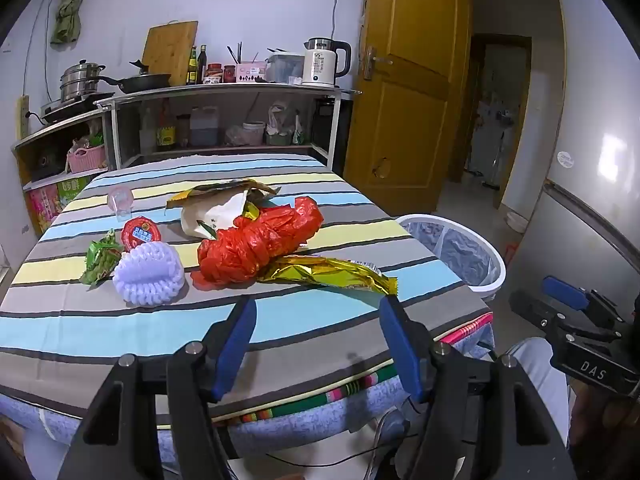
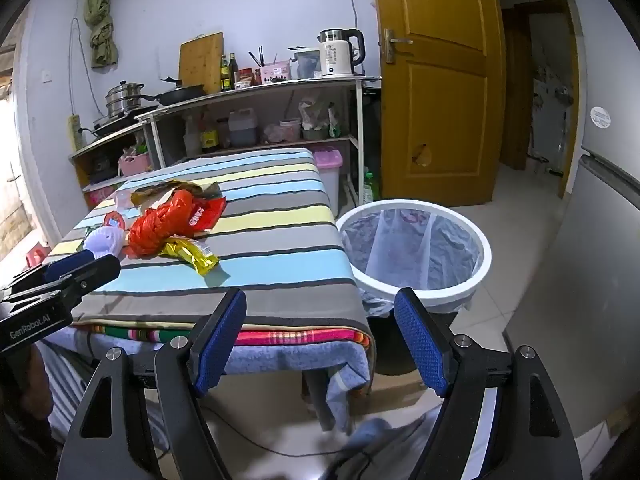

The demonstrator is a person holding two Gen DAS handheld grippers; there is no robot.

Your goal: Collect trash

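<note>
Both units are hovering short of the table (image 1: 120,320), whose striped cloth is filling the middle of each view.

Left gripper (image 1: 318,344): jaws are standing wide apart at the lower centre of the left wrist view, gripping nothing; only bare cloth is showing between them. Right gripper (image 2: 320,344): jaws are likewise spread wide at the lower centre of the right wrist view, empty, framing the table's near corner and the floor.

Trash is lying in a cluster on the cloth, left of centre in the left wrist view. A crumpled red plastic bag (image 1: 260,242) is sitting in the middle, touching a gold foil wrapper (image 1: 332,274) that is stretching toward the right. A brown paper bag (image 1: 216,208) is lying just behind the red one. To the left, a white foam net (image 1: 149,276) is resting beside a green wrapper (image 1: 100,258) and a red-lidded cup (image 1: 141,233).

A white bin (image 2: 416,252) with a liner is standing on the floor just right of the table.
</note>
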